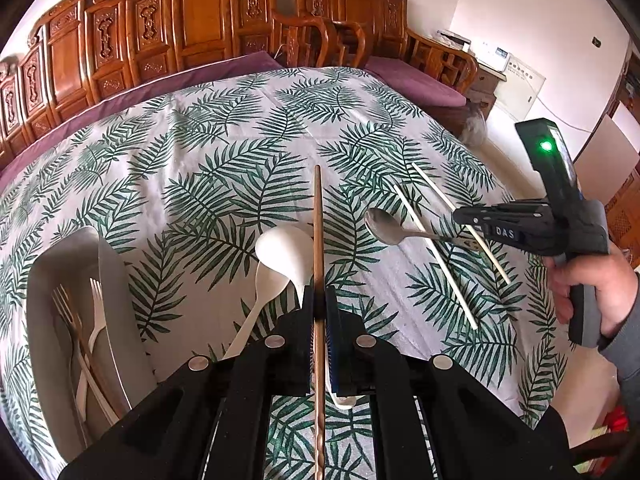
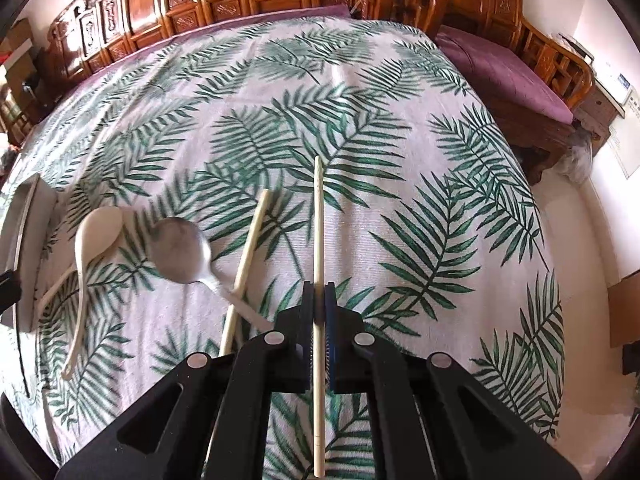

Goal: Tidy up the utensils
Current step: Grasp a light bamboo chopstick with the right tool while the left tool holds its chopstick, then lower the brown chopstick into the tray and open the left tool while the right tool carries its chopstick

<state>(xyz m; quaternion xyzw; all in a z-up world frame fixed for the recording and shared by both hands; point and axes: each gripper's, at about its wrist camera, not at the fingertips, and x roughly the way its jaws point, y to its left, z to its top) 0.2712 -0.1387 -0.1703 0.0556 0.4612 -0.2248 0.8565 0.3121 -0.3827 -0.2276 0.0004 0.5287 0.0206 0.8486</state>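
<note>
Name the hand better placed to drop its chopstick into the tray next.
Left, probably. The left gripper, shut on the brown chopstick, hangs right beside the white tray holding forks. The right gripper, shut on a pale chopstick, sits farther away across the spoons.

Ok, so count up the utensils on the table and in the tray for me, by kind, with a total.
Spoons: 3 (two white spoons, one metal spoon)
Chopsticks: 3 (one brown chopstick, two pale chopsticks)
Forks: 2, both in the tray
Total: 8
</note>
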